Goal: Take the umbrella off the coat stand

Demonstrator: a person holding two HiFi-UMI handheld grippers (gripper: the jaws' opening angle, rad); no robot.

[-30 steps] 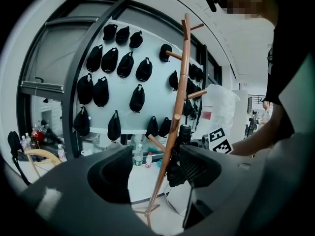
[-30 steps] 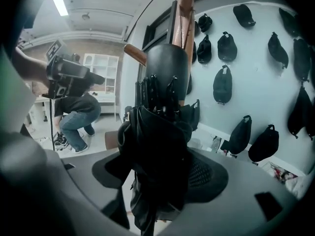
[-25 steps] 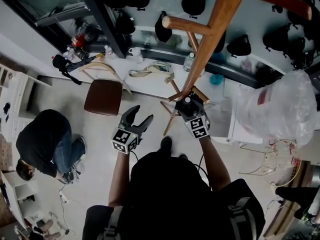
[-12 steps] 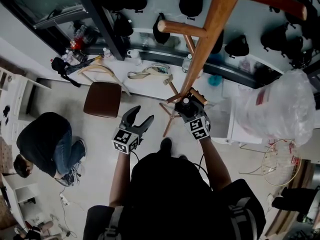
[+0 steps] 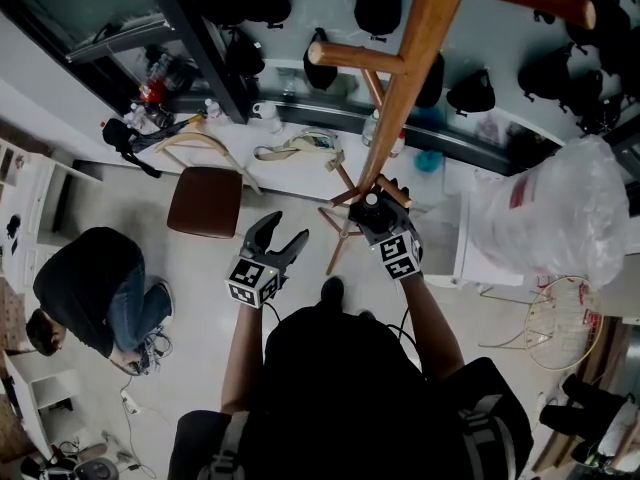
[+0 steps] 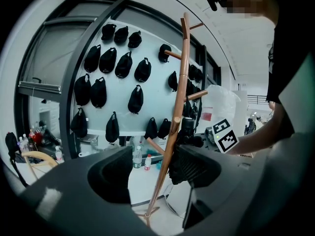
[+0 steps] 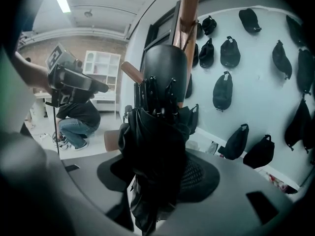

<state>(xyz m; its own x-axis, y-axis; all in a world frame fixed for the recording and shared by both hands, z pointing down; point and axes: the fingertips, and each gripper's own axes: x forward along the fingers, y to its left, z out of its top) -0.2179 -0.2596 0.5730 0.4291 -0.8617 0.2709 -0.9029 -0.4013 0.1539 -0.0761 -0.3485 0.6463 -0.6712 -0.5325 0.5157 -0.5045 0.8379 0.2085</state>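
Two grippers face a wooden coat stand [image 5: 410, 78] rising through the upper centre. The right gripper [image 5: 376, 196] has just been closing and grips the folded black umbrella [image 7: 155, 151] close by the pole, probably ready to lift it free. The left gripper [image 5: 284, 230] hovers lower left, jaws wide, empty. At right, a cloudy plastic bag [image 5: 560, 208] hides its contents.

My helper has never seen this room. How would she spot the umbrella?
Find the tall wooden coat stand before the pale wall of black caps. Against its pole is the folded black umbrella, a long pleated bundle with rib tips showing, unlike the rounded caps.
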